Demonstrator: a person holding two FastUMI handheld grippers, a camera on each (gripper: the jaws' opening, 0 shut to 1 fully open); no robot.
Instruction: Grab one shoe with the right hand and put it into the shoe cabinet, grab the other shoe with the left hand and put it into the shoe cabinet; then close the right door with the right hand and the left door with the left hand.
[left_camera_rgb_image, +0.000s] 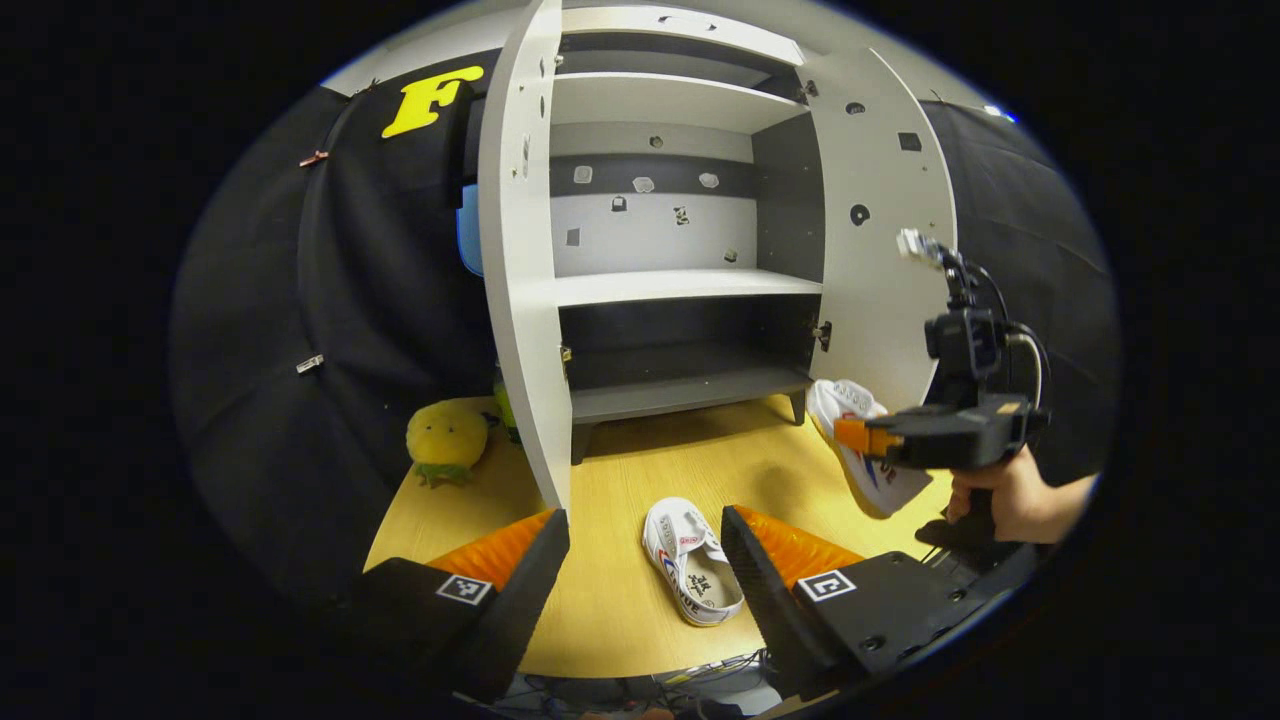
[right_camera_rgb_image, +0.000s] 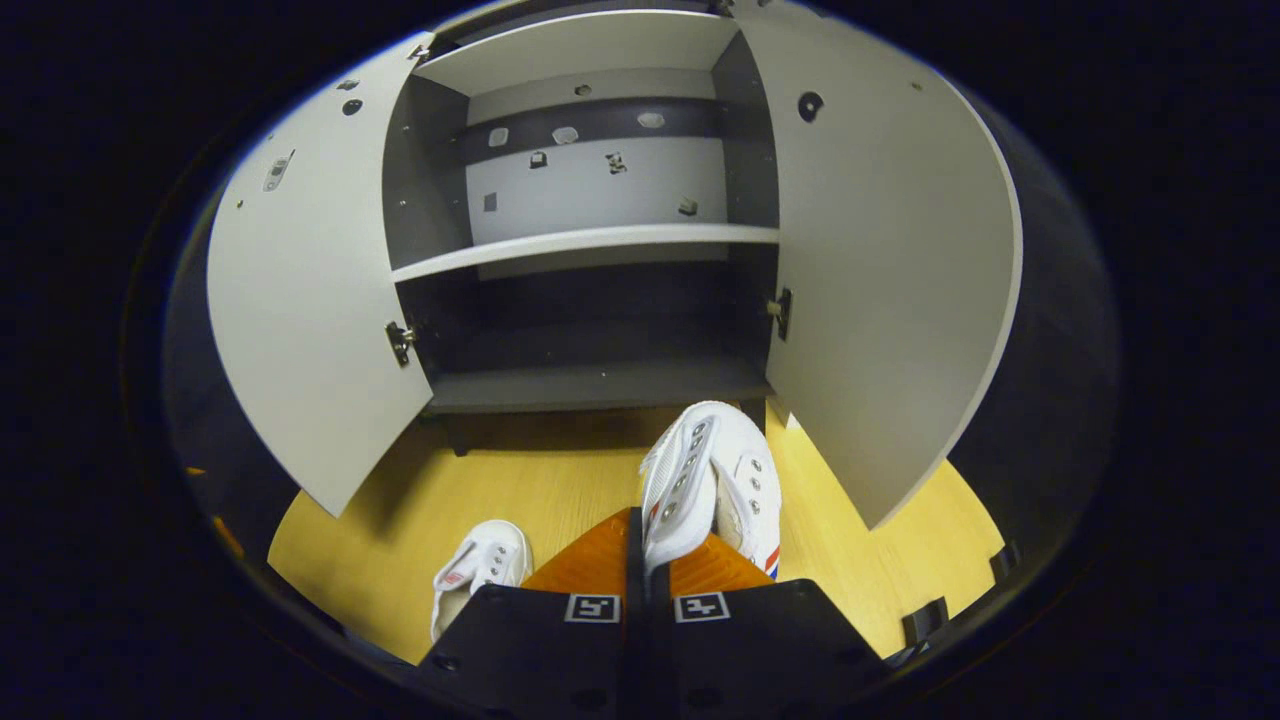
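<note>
Left gripper view first: the left gripper hangs over the light wooden floor board with its jaws spread wide and nothing between them. Right in that gap, lying on the wood, is a white canvas low-top shoe with red and blue side stripes, opening up, not touching either finger. Straight ahead is the pale grey shoe cabinet with dark inner shelves, both doors swung open: the left door is seen nearly edge-on, the right door spreads out flat. Its shelves have no shoes on them. Off to the side, a hand holds the right gripper, with a second white canvas shoe with the same stripes hanging from its tip, close in front of the right door and near the cabinet's bottom corner. A fuzzy yellow plush toy sits on the wood beside the left door.

Right gripper view: the right gripper is clamped tight on the second shoe, pinching the upper by the eyelet edge, toe pointing at the cabinet. The shoe is held in front of the bottom shelf, not inside. The other shoe lies on the wood lower left, well apart. Both doors, left and right, stand wide open.
</note>
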